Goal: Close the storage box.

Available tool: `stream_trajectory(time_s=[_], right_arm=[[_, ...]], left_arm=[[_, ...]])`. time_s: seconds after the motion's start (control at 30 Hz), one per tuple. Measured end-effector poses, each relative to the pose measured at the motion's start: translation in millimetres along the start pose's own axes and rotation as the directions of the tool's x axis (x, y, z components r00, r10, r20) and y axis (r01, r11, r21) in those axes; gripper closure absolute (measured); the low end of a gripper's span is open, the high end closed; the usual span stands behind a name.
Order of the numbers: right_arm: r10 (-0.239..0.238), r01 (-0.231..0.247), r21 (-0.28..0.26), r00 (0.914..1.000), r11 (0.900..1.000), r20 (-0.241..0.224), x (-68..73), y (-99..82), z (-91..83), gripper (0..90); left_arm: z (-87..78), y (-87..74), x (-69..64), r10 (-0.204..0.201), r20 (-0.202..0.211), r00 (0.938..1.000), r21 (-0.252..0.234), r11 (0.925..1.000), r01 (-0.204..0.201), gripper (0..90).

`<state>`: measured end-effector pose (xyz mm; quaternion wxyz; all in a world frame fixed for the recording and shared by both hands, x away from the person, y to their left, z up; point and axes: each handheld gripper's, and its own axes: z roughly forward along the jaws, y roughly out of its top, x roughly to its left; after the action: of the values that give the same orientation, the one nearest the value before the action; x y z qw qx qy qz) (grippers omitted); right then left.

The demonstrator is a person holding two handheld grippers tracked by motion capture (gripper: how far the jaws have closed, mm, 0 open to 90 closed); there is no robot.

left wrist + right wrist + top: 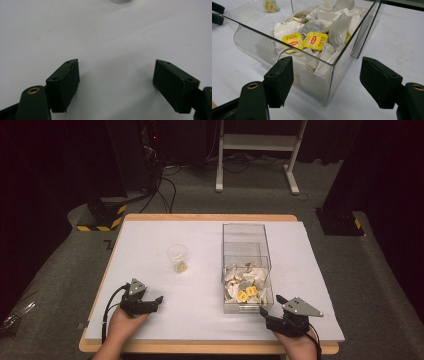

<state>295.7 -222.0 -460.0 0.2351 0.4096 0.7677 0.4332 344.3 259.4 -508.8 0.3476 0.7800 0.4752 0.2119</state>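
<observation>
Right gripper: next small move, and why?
Probably ease the right gripper forward and up over the near wall of the clear box, toward the yellow-tagged tea bags. Its jaws stand open with nothing between them, just short of the box corner, and the plastic cup already holds something yellow.

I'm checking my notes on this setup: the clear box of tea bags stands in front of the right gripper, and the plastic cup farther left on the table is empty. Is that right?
Not quite. The plastic cup isn't empty: the high view shows something small and yellow at its bottom. The rest holds: the clear box of tea bags stands just ahead of the right gripper.
</observation>
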Motion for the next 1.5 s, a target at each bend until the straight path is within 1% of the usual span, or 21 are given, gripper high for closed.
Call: stream_trajectory(time_s=[0.13, 0.4, 0.6, 0.67, 0.8, 1.0, 1.3, 1.5], right_arm=[[0.012, -0.012, 0.002, 0.9999, 0.9999, 0.007, -1.9, 0.7, 2.2, 23.9], [0.022, -0.021, -0.008, 0.9986, 0.9997, 0.048, -3.5, 2.3, 8.5, 16.9], [0.042, -0.041, -0.012, 0.9976, 0.9991, 0.055, -6.0, 4.2, 16.0, 16.5], [0.044, -0.043, -0.014, 0.9968, 0.9990, 0.067, -6.7, 4.4, 19.1, 16.6], [0.063, -0.062, -0.018, 0.9947, 0.9979, 0.081, -10.0, 5.3, 25.1, 16.3], [0.065, -0.064, -0.022, 0.9934, 0.9977, 0.095, -13.5, 10.2, 34.0, 16.1], [0.061, -0.062, 0.005, 0.9916, 0.9980, 0.113, -17.9, 19.2, 50.1, 16.0], [0.081, -0.083, 0.013, 0.9902, 0.9964, 0.114, -26.7, 26.3, 61.3, 15.5]], left_arm=[[0.0, -0.1, -0.2, -0.001, -0.001, 1.0000, -0.001, 1.0000, 0.001, 21.8], [0.0, -0.3, -0.5, -0.002, -0.001, 1.0000, -0.002, 1.0000, 0.002, 21.8], [-0.1, -0.3, -0.5, -0.002, -0.001, 1.0000, -0.001, 1.0000, 0.002, 21.8], [-0.3, -0.3, -0.3, 0.001, -0.001, 1.0000, 0.002, 1.0000, -0.001, 21.8], [-0.4, -0.3, -0.4, 0.001, -0.001, 1.0000, 0.003, 1.0000, -0.001, 21.8], [-0.5, -0.4, -0.4, 0.003, -0.002, 1.0000, 0.003, 1.0000, -0.003, 21.8], [-0.6, -0.3, -0.5, 0.002, -0.001, 1.0000, 0.004, 1.0000, -0.002, 21.9], [-0.3, -0.4, -0.8, -0.003, -0.001, 1.0000, 0.000, 1.0000, 0.003, 21.8]])
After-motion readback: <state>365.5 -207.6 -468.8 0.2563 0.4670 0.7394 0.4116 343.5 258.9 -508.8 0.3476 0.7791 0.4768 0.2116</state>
